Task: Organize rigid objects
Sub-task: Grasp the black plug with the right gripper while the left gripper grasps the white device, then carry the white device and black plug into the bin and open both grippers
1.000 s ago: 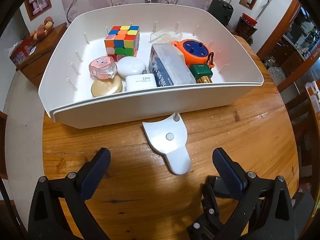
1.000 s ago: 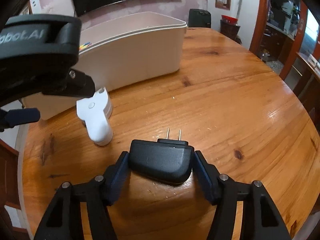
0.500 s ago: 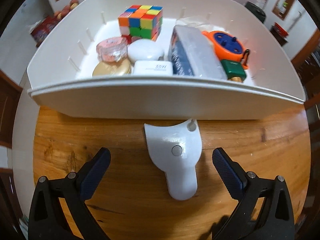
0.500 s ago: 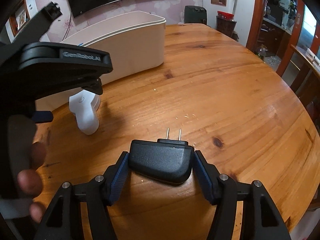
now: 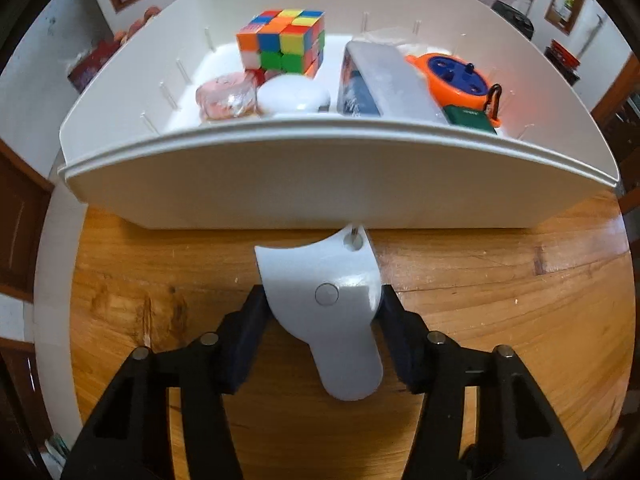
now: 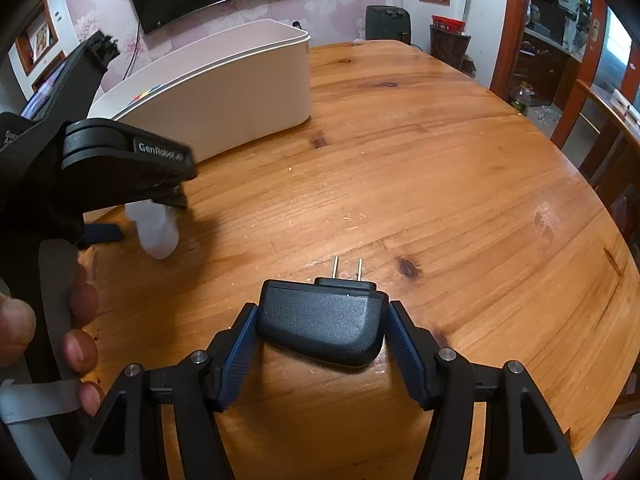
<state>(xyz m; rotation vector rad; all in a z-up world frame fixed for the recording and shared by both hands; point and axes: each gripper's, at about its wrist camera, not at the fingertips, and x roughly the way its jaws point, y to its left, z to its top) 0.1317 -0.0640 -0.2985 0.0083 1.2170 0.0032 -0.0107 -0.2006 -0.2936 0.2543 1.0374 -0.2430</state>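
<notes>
White plastic bin (image 5: 280,200) sits on the wooden table (image 5: 500,320), far side of the left wrist view. Inside, left to right: pink clear jar (image 5: 226,98), white oval case (image 5: 292,94), Rubik's cube (image 5: 282,42) behind them, grey box (image 5: 380,80), orange reel (image 5: 456,78) with a green block (image 5: 468,116) at the right end.

Left gripper (image 5: 324,320): jaws have just been closing, now pinching the white handle-shaped piece (image 5: 332,320) across its wide part. Piece lies flat on the table just in front of the bin wall; narrow rounded end points toward the camera, a small peg at its far tip nearly meets the bin. Slight motion blur.

Right wrist view: same bin (image 6: 224,104) at upper left, a person's hand (image 6: 48,328) on the left tool's grip at the left edge. Right gripper (image 6: 320,332) clamps a black power adapter (image 6: 320,326) by its sides, two prongs pointing away. Whether the adapter touches the table, can't tell.
</notes>
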